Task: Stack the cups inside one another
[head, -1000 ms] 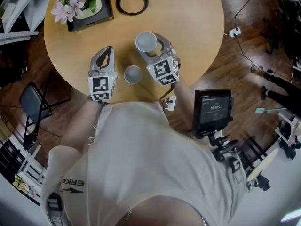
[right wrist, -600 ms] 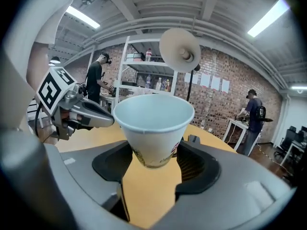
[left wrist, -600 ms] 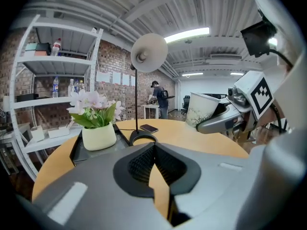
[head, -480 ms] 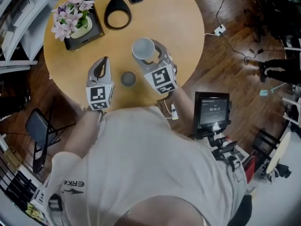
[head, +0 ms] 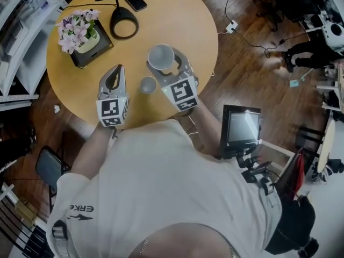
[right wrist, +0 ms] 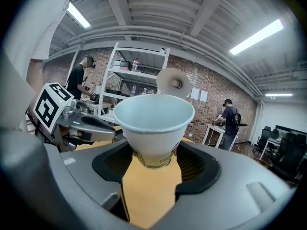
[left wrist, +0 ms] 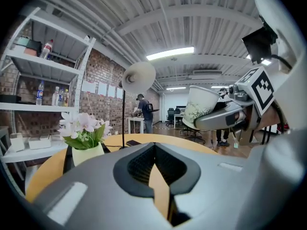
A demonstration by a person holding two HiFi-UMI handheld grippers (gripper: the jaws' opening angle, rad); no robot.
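Right gripper [right wrist: 153, 159] clamped an upright white cup [head: 160, 55]. Left gripper [left wrist: 154, 157] had its jaws pressed together, empty. Smaller cup [head: 148, 85] sat between them on worktop [head: 199, 26].

Round table [head: 200, 34] with cup [head: 148, 85], lamp [head: 124, 23], flowers [head: 79, 27]

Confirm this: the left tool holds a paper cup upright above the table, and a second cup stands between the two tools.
Not the left. The right tool holds the paper cup upright above the table, as the right gripper view shows; the left tool is shut and empty. The second cup does stand between the two tools.
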